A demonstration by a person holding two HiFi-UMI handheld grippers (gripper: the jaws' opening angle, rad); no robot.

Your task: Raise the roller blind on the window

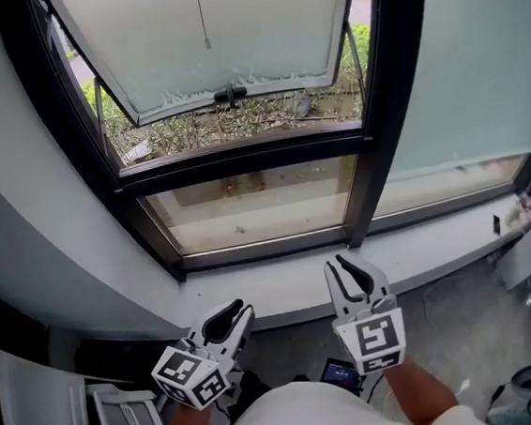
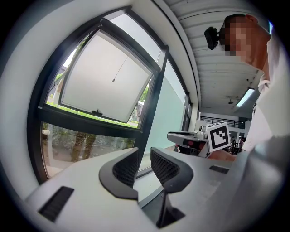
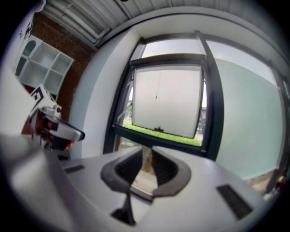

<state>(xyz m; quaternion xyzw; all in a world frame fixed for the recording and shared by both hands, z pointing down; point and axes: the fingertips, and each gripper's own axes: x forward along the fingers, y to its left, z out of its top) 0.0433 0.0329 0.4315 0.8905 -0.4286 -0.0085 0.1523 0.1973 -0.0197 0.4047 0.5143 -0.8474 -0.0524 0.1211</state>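
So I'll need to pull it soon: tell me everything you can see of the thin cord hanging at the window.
The cord is thin, dark and single, hanging straight in front of the pale upper window pane and ending in a small knob-like tip above the pane's black handle. Its top runs out of frame. Nothing touches it.

The window frame (image 1: 241,155) looks matt black metal, the pane (image 1: 457,64) frosted glass, the sill (image 1: 439,245) smooth and white.

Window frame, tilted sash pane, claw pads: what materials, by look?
Window frame: dark matte, likely painted metal; slim straight profiles.
Sash pane: probably frosted glass; evenly milky, nothing shows through.
Claw pads: black, rubber or plastic; fine ribbed texture.
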